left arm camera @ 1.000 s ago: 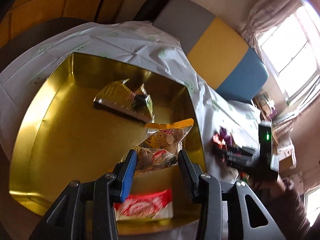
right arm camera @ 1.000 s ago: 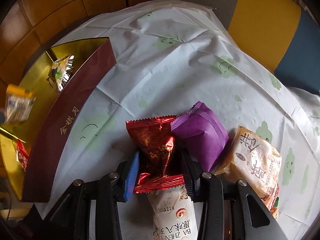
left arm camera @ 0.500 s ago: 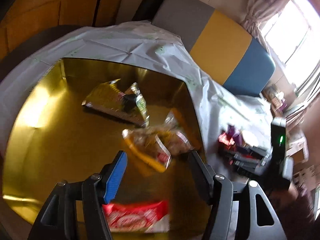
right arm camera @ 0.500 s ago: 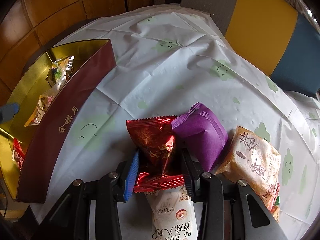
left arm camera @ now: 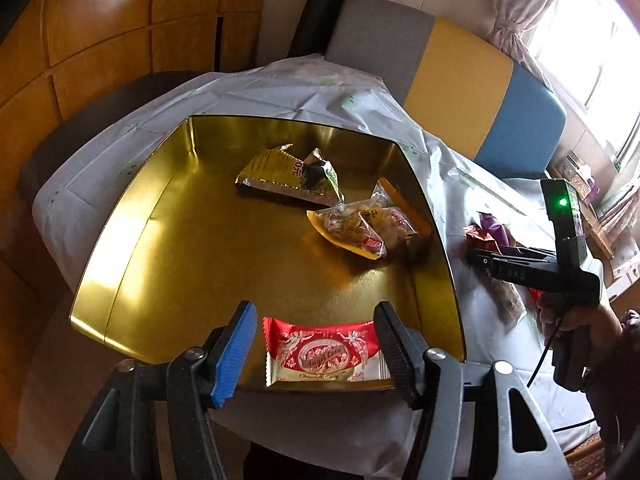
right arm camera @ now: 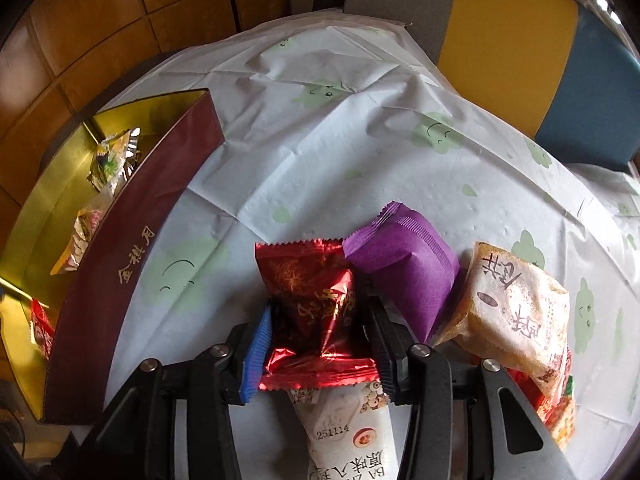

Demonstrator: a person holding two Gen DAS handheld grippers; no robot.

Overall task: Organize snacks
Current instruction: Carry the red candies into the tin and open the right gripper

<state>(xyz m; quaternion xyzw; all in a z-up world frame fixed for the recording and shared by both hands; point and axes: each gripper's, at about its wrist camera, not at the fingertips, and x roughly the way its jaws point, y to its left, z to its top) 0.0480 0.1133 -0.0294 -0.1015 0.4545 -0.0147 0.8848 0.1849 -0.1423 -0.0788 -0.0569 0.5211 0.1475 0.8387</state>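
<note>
Hovering over the gold tin (left arm camera: 132, 240), the left gripper (left arm camera: 316, 344) is held wide apart and empty, three snack packets lying inside. On the tablecloth (right arm camera: 320, 120) beside it, the right gripper (right arm camera: 320, 344) is pinched around a red foil packet (right arm camera: 316, 304), seemingly for transfer.

A white cloth with pale green cloud faces (right arm camera: 360, 128) is covering the desk, creased and sagging over its far edge. Beyond that edge a bench back in grey, yellow and blue panels (left arm camera: 460, 76) is standing against wooden wall panels (left arm camera: 100, 32), while a curtained window (left arm camera: 580, 32) is glowing past the desk's far right corner.
</note>
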